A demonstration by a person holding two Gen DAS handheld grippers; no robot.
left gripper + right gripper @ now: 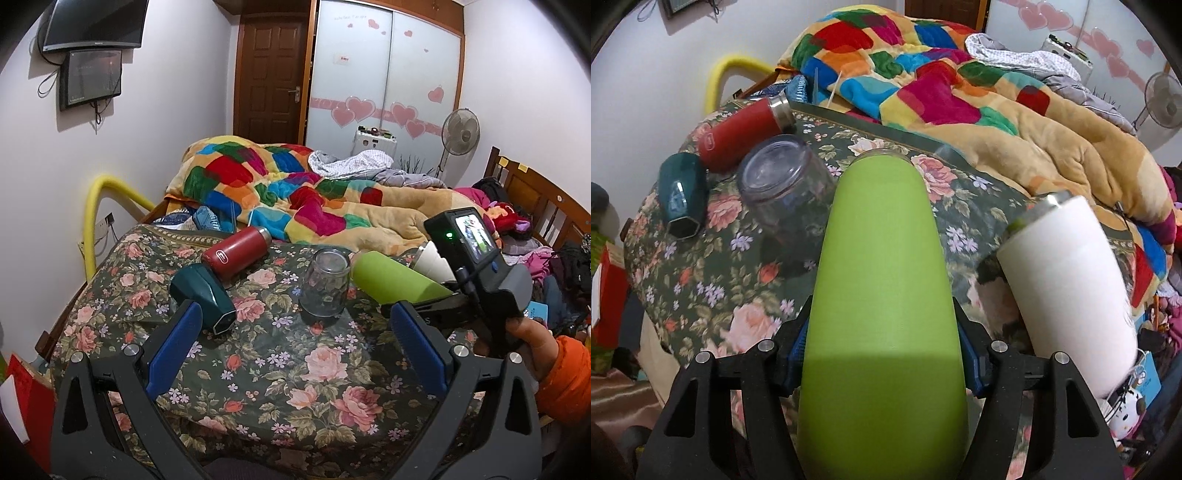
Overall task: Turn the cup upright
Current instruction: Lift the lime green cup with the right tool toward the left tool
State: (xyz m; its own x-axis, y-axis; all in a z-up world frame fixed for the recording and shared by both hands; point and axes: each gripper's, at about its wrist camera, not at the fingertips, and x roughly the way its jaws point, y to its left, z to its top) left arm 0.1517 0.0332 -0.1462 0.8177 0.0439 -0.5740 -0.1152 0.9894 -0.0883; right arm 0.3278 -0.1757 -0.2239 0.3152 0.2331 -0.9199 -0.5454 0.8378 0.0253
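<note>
- Right claw is clamped on the green cup, tilted over the floral cloth.
- Left claw is spread apart, facing the glass jar.

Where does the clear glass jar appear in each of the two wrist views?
Left wrist: the clear glass jar stands mouth-down at centre, between the open fingers.
Right wrist: it is at upper left, left of the green cup.
Shared landmark: the red bottle lying behind it.
</note>
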